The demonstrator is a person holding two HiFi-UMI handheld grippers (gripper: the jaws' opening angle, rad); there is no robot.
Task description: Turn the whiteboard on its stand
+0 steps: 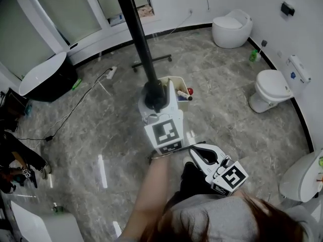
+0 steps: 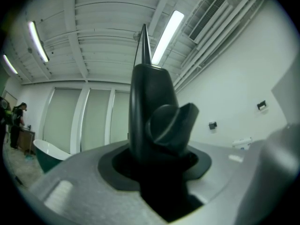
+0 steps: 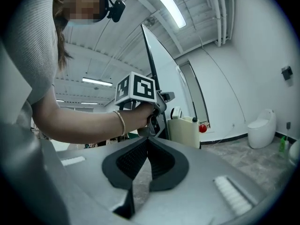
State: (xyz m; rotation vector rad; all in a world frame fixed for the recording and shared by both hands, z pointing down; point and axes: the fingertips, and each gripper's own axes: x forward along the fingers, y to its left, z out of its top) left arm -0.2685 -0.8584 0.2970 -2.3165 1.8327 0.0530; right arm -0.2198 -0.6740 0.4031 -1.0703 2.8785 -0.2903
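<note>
The whiteboard (image 1: 136,34) shows edge-on in the head view as a dark bar that runs from the top edge down to my left gripper (image 1: 154,99). That gripper is shut on the board's black frame edge (image 2: 150,107), beside a black knob (image 2: 171,123). The right gripper view also has the board (image 3: 152,69) edge-on, with the left gripper's marker cube (image 3: 136,88) and a hand on it. My right gripper (image 1: 194,152) hangs lower right of the left one, apart from the board. Its pads (image 3: 140,156) meet with nothing between them.
A cream bin (image 1: 182,87) with a red item sits by the board. The stand's foot bar (image 1: 151,61) lies on the grey marble floor. Two toilets (image 1: 231,26) (image 1: 270,87), a green bottle (image 1: 254,56), a dark bathtub (image 1: 45,77) and a power strip with cable (image 1: 112,72) ring the area.
</note>
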